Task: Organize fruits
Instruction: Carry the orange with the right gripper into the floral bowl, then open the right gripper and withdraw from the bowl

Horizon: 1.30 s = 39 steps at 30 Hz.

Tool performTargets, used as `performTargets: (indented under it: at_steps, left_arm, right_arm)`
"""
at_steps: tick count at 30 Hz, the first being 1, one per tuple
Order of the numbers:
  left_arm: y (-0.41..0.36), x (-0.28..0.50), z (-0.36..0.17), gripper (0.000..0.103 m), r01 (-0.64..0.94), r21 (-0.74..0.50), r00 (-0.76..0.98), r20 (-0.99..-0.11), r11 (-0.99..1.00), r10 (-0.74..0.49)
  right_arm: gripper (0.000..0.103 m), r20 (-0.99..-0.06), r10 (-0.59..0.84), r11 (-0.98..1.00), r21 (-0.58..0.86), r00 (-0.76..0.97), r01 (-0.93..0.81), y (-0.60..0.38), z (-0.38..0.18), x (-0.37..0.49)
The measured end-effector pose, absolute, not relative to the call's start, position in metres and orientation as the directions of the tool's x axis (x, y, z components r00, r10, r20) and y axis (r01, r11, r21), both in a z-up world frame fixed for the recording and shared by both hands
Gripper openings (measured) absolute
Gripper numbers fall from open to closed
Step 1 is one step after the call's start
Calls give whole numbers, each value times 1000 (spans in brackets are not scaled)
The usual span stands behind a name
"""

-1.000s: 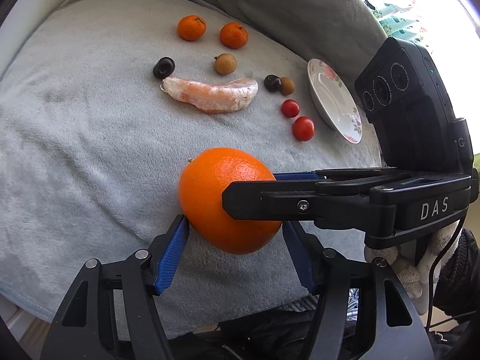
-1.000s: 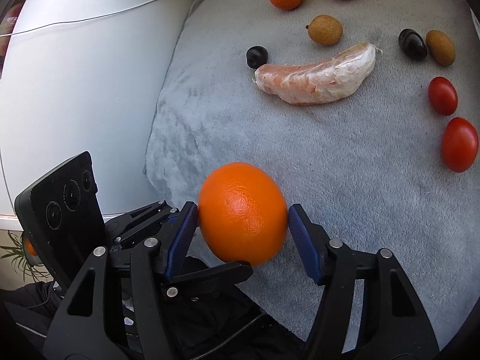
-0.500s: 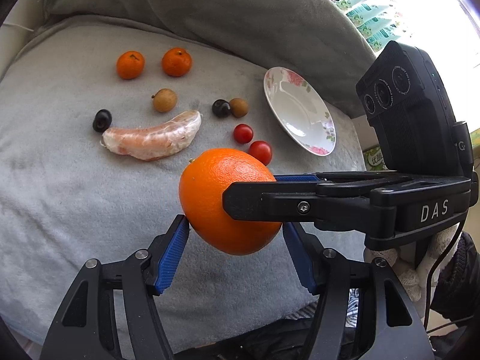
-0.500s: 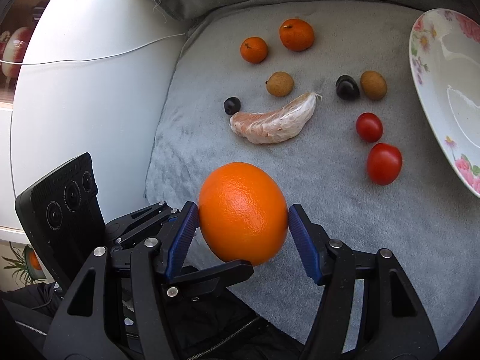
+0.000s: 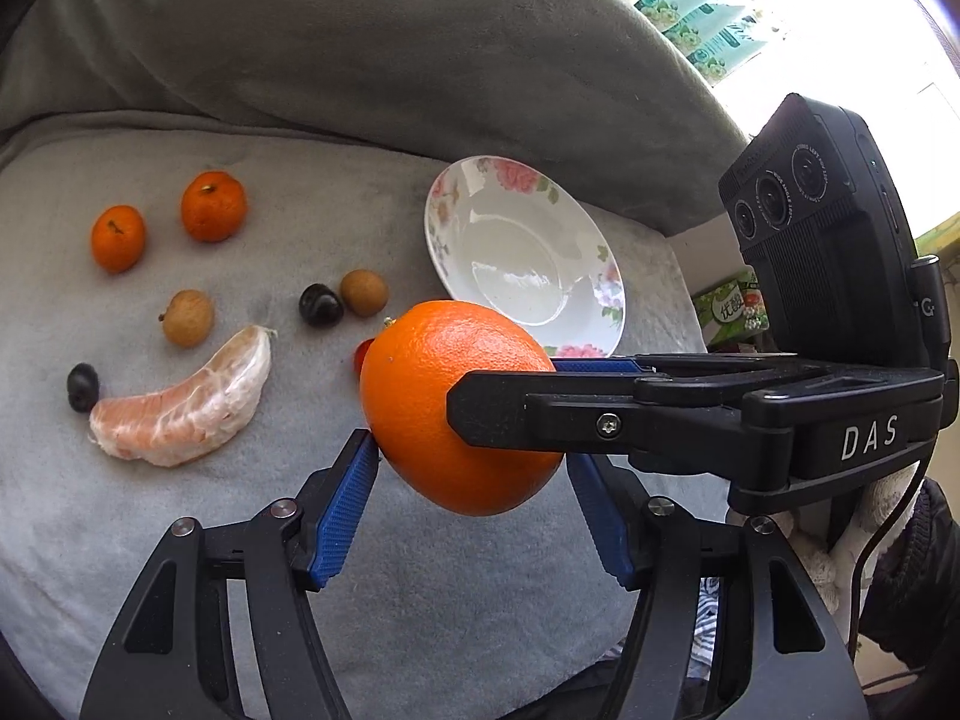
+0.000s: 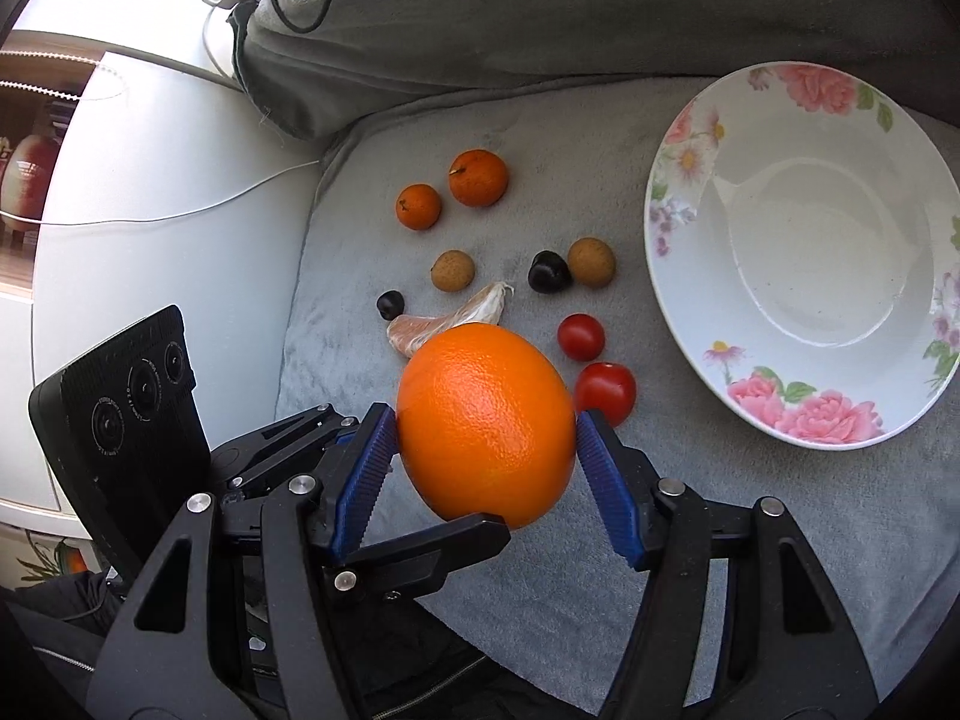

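A large orange (image 5: 444, 396) (image 6: 486, 426) is held in the air between both grippers, crossed at right angles. My left gripper (image 5: 474, 486) and my right gripper (image 6: 486, 468) are each shut on it. The right gripper's finger (image 5: 540, 414) crosses the orange in the left wrist view. A white floral plate (image 5: 522, 252) (image 6: 804, 252) lies empty on the grey blanket (image 5: 120, 540), beyond and right of the orange. Two tangerines (image 6: 477, 177), two longans (image 6: 591, 261), two dark fruits (image 6: 549, 271), two cherry tomatoes (image 6: 581, 336) and a peeled pomelo segment (image 5: 180, 408) lie left of the plate.
A grey cushion (image 5: 360, 48) rises behind the blanket. A white table top (image 6: 150, 180) with cables lies to the left in the right wrist view. The blanket's front edge is just below the grippers.
Both grippers have lifted the orange and carried it toward the plate. The plate and fruits now show lower and larger in both views. The grip is unchanged.
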State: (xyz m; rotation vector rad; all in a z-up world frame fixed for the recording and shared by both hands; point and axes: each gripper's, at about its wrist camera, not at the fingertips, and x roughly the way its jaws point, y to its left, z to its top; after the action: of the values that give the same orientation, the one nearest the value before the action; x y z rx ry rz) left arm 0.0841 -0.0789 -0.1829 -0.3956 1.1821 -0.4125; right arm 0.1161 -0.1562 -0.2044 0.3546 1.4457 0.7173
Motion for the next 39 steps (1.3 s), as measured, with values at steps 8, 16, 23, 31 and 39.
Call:
performTargets:
  at_steps: [8,16,23,31,39]
  left_arm:
    - [-103,112,-183,65,133,-509,310,-793,850,-524]
    - [-121,124,-189,65,141,-519,287,-794,843,-537]
    - [-124,131,-192,65,137,-526,280,-792,839,-542]
    - [-121,127,-186,63,144,-520,299,-788,842,-538]
    - [-111,116,-169,63,163,-480,330,-796,862,-506]
  right_arm:
    - [66,-782,624,768,609,17,-197,-183,-204,137]
    - [66,-786,617,779,605,30,-166,-203,-210,147]
    - [66,-793,609,787,597,35,-157,-210,-212,150]
    - [66,-817,567,821,550,104,-153,-221,-202,156]
    - [66,-822,529,848,511,209,-139,-244,-179,153]
